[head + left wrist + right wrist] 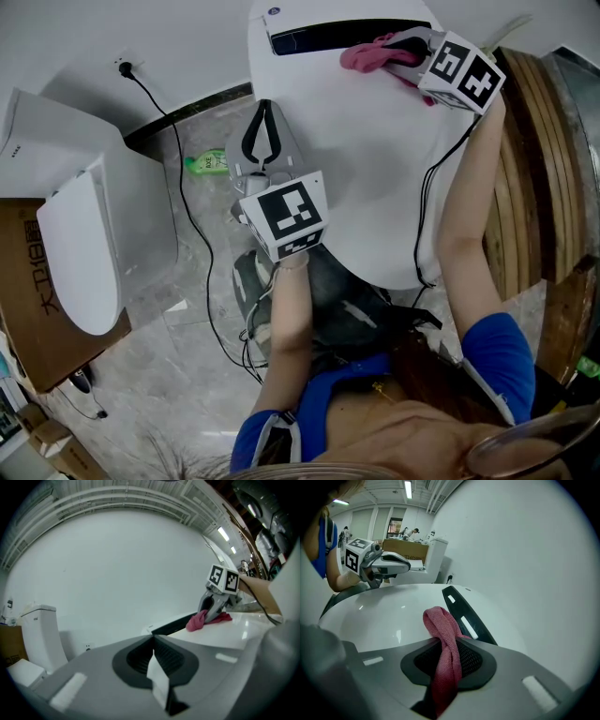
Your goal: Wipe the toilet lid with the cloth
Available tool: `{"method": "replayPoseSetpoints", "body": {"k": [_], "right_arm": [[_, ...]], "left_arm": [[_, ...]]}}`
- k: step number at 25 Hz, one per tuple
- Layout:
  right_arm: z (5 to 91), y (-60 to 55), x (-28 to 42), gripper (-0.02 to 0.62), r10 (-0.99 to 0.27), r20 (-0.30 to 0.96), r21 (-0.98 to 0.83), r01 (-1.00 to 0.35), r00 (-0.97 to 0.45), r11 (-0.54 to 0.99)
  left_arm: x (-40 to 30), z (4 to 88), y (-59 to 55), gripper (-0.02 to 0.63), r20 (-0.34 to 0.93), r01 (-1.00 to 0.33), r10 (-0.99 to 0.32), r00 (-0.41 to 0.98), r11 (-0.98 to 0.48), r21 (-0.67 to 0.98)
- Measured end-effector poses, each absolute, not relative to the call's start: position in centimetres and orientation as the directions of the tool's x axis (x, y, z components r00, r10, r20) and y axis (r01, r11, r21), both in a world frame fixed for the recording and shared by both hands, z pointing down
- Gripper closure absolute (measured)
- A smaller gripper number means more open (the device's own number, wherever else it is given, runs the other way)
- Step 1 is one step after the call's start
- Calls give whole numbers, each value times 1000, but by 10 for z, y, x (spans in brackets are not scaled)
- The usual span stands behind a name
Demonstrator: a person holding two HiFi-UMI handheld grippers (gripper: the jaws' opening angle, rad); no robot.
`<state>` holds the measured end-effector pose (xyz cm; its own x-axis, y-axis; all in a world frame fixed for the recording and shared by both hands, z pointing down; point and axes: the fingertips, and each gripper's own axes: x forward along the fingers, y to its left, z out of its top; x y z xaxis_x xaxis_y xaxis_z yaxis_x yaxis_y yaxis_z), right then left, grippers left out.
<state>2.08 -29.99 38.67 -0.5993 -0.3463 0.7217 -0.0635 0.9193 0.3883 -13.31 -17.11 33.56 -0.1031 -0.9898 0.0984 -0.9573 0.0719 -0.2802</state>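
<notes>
Hanging pinched in right hand-held gripper (401, 49), cloth (361, 58) touching toilet lid (356, 169)

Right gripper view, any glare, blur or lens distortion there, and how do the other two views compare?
Right gripper view: strong fisheye with black corners, small glints on the glossy white toilet lid, the pink woven cloth sharp in the right gripper. Left gripper view: same fisheye bending, the left gripper itself soft. Head view: even light, only a soft grey shadow across the lid.
</notes>
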Motion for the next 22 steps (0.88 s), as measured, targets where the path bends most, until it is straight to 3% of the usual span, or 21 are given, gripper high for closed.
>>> {"method": "replayPoseSetpoints", "body": {"k": [22], "right_arm": [[390, -324, 80, 517, -409, 733, 379, -173, -543, 909]], "left_arm": [[-130, 337, -174, 603, 108, -956, -990, -91, 56, -287]]}}
